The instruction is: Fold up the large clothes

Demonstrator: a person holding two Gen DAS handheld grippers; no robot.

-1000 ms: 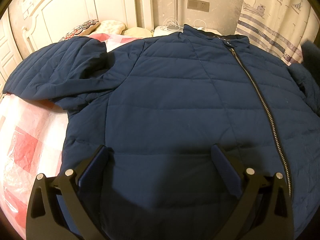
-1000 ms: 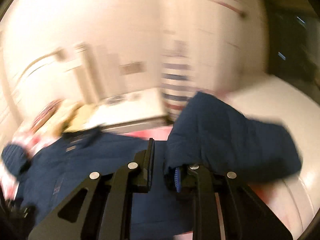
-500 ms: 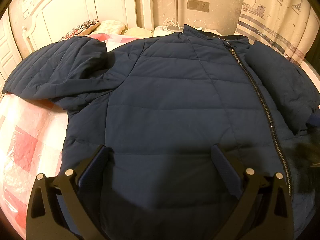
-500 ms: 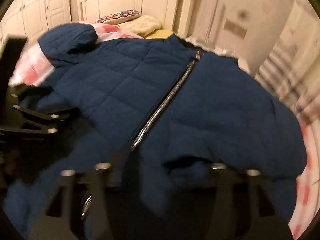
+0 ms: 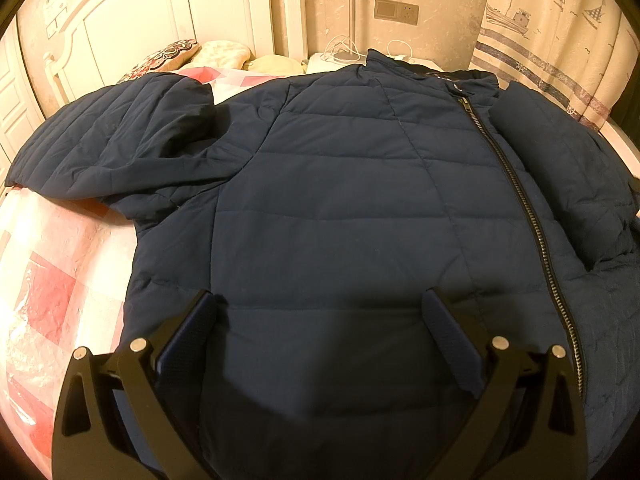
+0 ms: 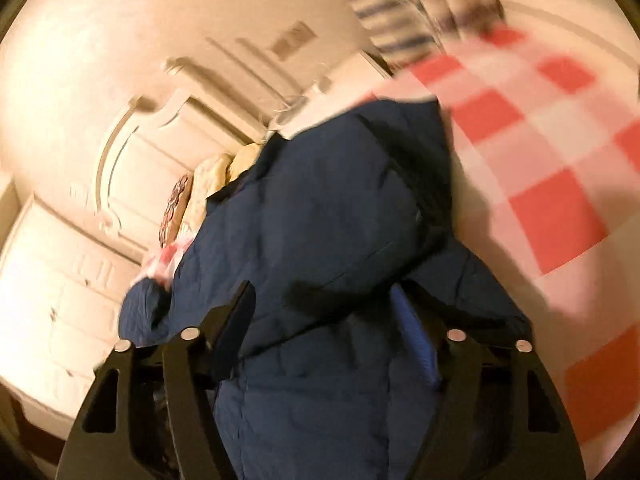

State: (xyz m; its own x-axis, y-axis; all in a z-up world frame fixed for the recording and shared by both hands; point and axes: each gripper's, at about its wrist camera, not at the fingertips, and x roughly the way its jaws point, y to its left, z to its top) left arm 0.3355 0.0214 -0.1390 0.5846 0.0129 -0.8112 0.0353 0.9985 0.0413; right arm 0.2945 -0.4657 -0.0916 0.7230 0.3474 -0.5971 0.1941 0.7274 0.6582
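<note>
A navy quilted jacket (image 5: 340, 200) lies zipped and front-up on the bed. Its left sleeve (image 5: 112, 148) is spread out to the side. Its right sleeve (image 5: 568, 176) is folded in over the body beside the zipper (image 5: 520, 200). My left gripper (image 5: 320, 312) is open and empty, low over the jacket's hem area. The right wrist view is blurred and tilted; my right gripper (image 6: 324, 300) is open over the jacket (image 6: 332, 240), holding nothing.
The bed has a red and white checked cover (image 5: 44, 288), also in the right wrist view (image 6: 540, 152). Pillows (image 5: 192, 52) and a white headboard (image 5: 160, 12) are at the far end. A nightstand with cables (image 5: 344, 56) and a curtain (image 5: 552, 28) stand behind.
My right gripper carried the right sleeve over onto the jacket body, let it go and opened, then swung away. My left gripper has not moved.
</note>
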